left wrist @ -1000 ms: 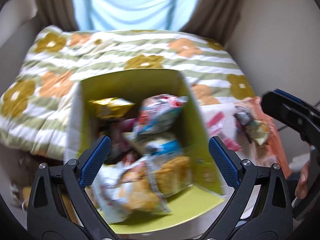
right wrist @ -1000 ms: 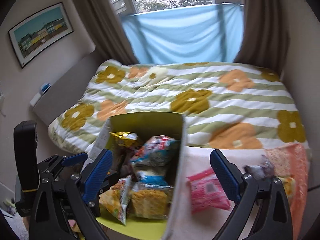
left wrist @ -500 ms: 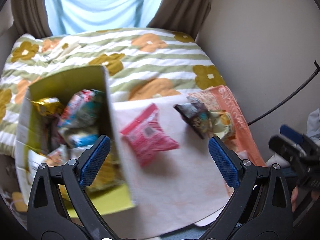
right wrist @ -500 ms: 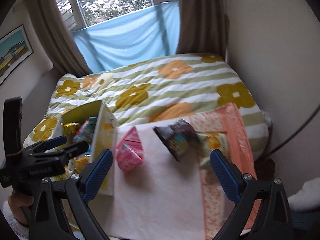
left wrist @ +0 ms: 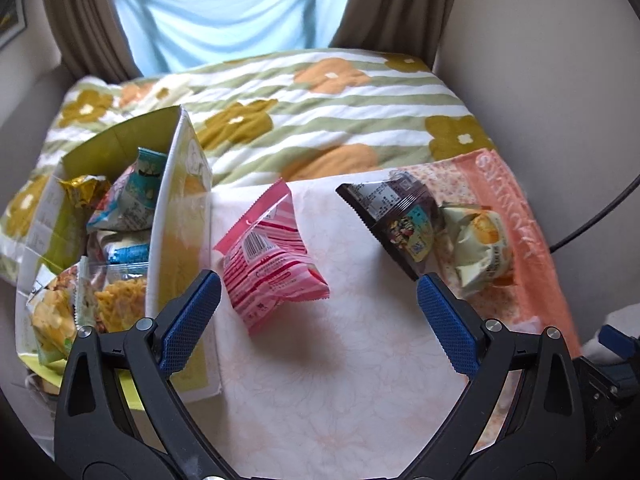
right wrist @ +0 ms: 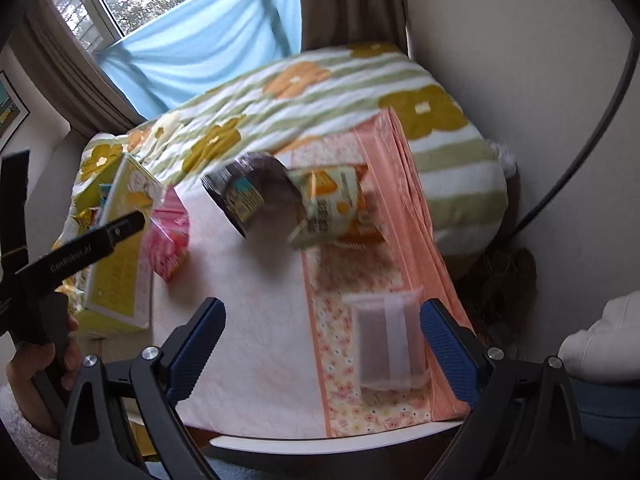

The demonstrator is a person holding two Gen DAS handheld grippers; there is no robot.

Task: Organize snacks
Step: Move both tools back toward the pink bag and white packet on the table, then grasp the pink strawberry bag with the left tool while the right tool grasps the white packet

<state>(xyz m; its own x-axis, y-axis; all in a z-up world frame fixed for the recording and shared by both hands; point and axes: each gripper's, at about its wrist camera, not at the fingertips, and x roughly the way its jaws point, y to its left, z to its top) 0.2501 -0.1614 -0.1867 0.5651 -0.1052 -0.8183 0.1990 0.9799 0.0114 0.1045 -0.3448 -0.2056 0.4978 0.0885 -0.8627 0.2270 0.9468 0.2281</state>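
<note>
At the left stood the yellow-green box (left wrist: pixel 180 216), stuffed with snack packets. Just right of it the pink striped packet (left wrist: pixel 272 256) lay on the cloth-covered tabletop (left wrist: pixel 340 380), with the left claw (left wrist: pixel 318 320) spread wide and empty above it. Further right the dark packet (left wrist: pixel 396 216) overlapped the pale green packet (left wrist: pixel 480 244). The right claw (right wrist: pixel 322 350) hung spread near a clear-wrapped brown bar (right wrist: pixel 390 344).

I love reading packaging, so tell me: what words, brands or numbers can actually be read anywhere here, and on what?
"GenRobot.AI": white lettering along the black arm of the left gripper, in the right-hand view.
Large pale letters on the orange cloth: sideways, not readable.
Pink snack bag, dark snack bag, pale green snack bag, yellow box: print and barcodes too small or blurred.
</note>
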